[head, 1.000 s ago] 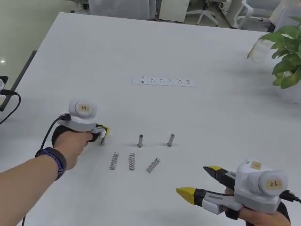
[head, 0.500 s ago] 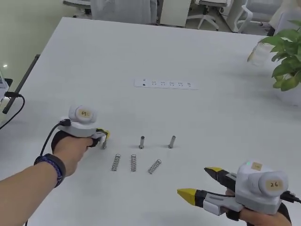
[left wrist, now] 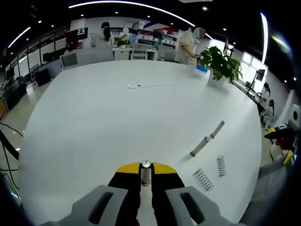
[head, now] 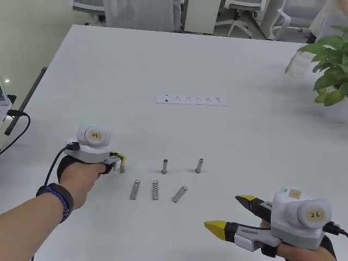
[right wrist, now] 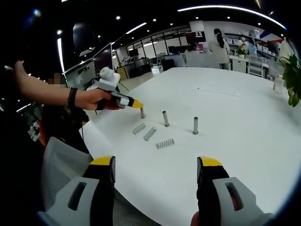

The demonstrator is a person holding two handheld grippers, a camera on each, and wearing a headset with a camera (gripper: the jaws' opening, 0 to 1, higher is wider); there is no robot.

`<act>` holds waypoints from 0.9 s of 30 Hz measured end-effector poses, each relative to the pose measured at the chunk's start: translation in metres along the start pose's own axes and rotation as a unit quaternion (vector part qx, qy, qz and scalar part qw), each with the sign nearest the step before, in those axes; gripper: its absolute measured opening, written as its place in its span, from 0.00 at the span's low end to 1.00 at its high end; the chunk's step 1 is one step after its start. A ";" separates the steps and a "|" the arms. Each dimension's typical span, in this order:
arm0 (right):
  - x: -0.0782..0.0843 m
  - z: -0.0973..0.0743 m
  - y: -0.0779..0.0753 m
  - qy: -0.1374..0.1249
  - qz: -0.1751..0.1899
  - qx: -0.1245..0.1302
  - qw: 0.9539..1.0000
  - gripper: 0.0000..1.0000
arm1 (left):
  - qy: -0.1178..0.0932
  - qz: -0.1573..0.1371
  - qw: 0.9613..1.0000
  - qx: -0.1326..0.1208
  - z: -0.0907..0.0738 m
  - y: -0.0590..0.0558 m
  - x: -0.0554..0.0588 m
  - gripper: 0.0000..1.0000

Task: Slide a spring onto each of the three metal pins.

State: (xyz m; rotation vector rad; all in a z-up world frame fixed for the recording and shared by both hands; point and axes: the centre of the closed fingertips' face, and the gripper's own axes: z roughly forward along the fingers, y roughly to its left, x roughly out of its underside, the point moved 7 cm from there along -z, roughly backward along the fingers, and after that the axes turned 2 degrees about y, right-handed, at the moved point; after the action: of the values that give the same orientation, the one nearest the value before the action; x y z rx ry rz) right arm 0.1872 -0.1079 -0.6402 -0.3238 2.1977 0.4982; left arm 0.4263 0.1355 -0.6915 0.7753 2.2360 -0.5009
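The left tongs, white-bodied with yellow tips, are clamped together on the left pin, a short, smooth steel cylinder standing upright on the counter. The middle pin and the right pin are the same dull-silver rods. They stand upright in a row beside the left pin, each apart from the next. Just in front of the pins lie three thin coils of bright wire, flat on their sides. The left spring and the middle spring lie nearly parallel, and the right spring lies at a slant. All three are apart from the pins. The right tongs are held at the near side of the counter with their jaws spread wide, black fingers capped in yellow on a white housing. The counter is a broad, matte white slab, smooth and evenly lit. A flat white power strip lies farther back, and a leafy green plant stands at the far right. A black cable hangs off the left edge. Beyond it is an open office with white swivel chairs, a pale green floor and long ceiling light strips.
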 end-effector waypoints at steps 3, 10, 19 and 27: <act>0.000 0.000 0.001 0.000 -0.001 -0.001 1.000 0.69 | 0.001 0.011 1.000 0.000 0.000 -0.001 0.000 0.00; 0.003 0.001 0.001 0.003 -0.002 -0.002 1.000 0.69 | 0.001 0.028 1.000 0.003 0.000 -0.009 0.000 0.00; 0.003 0.000 0.001 0.002 -0.001 -0.001 1.000 0.69 | 0.002 0.053 0.999 0.007 0.004 -0.018 -0.001 0.00; 0.004 0.000 0.002 0.003 -0.001 -0.002 1.000 0.69 | 0.000 0.059 0.998 0.008 0.007 -0.019 -0.001 0.00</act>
State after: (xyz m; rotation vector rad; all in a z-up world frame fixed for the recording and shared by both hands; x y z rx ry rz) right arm 0.1841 -0.1064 -0.6433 -0.3292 2.2029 0.5016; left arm 0.4179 0.1169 -0.6927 0.9096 2.1734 -0.4627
